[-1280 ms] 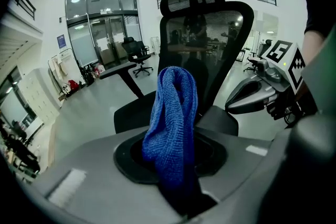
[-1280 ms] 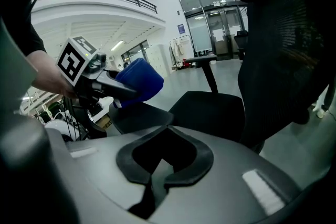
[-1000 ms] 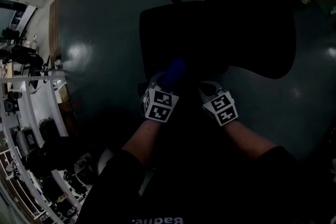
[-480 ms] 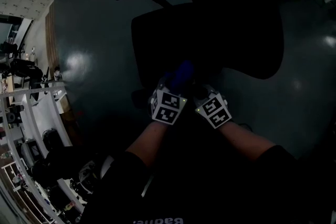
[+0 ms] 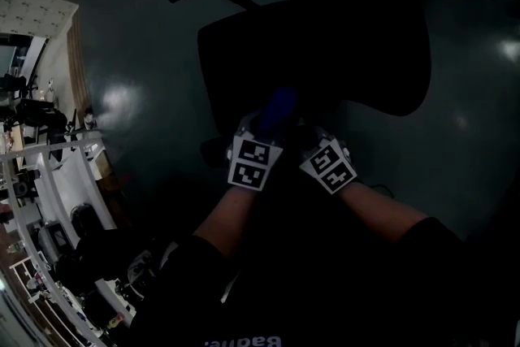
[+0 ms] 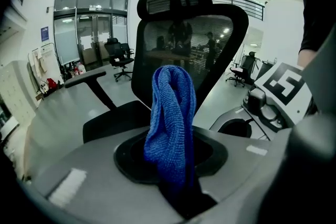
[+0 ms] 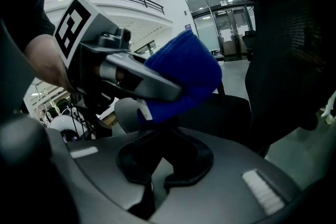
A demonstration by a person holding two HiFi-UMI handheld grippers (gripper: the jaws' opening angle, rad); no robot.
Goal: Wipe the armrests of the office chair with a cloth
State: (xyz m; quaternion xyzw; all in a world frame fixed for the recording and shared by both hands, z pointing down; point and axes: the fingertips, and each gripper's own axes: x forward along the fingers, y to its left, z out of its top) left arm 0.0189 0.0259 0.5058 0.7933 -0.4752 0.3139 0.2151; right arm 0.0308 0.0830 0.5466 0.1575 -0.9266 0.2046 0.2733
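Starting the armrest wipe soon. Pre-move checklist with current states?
1. Blue knitted cloth clamped in left gripper: ok.
2. Right gripper holding the cloth too: cannot tell; its jaws sit nearly together just under it.
3. Cloth touching the black padded armrest: not ok, the armrest is apart, off to the left.
4. Way to that armrest free: ok in the left gripper view.
5. Black mesh-back office chair upright: ok.
6. Other armrest located: cannot tell.
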